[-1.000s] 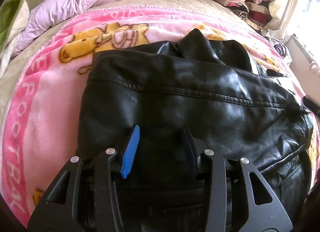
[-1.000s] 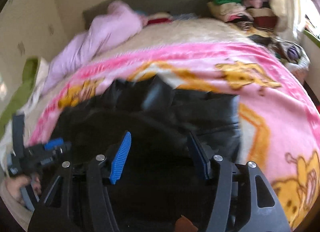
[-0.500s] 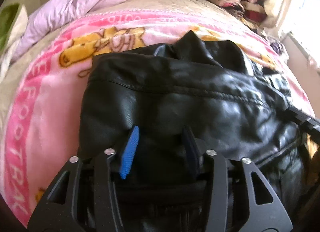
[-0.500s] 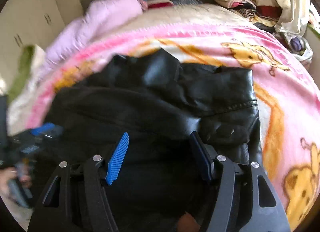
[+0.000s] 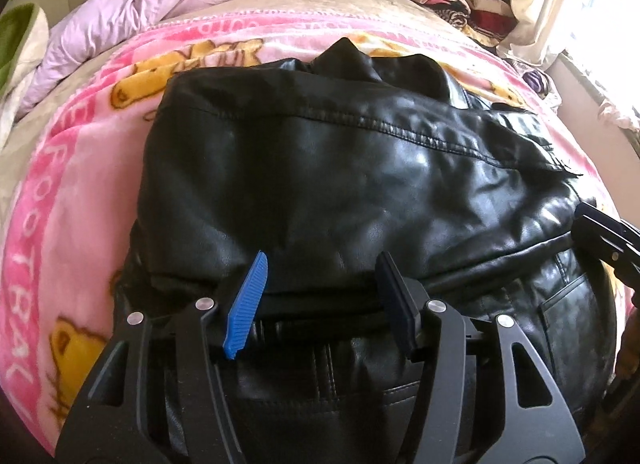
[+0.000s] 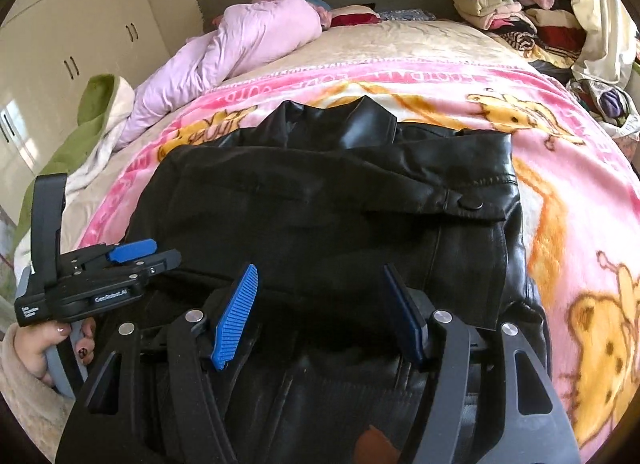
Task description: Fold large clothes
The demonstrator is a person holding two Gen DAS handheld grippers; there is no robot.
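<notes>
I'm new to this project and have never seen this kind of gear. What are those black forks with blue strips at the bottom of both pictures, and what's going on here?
There is no robot. A person holds a hand-operated gripper in each hand, with a wide-angle camera on each looking forward along its jaws. One picture looks out from the left gripper, the other from the right gripper; the blue strips are the grip pads. The right-hand view also shows the left gripper from the side, with the person's hand on its handle. A partly folded black leather jacket lies on a pink cartoon blanket on a bed. Nothing is gripped: the left jaws are opening and the right stand open, both over the jacket's near edge.
</notes>
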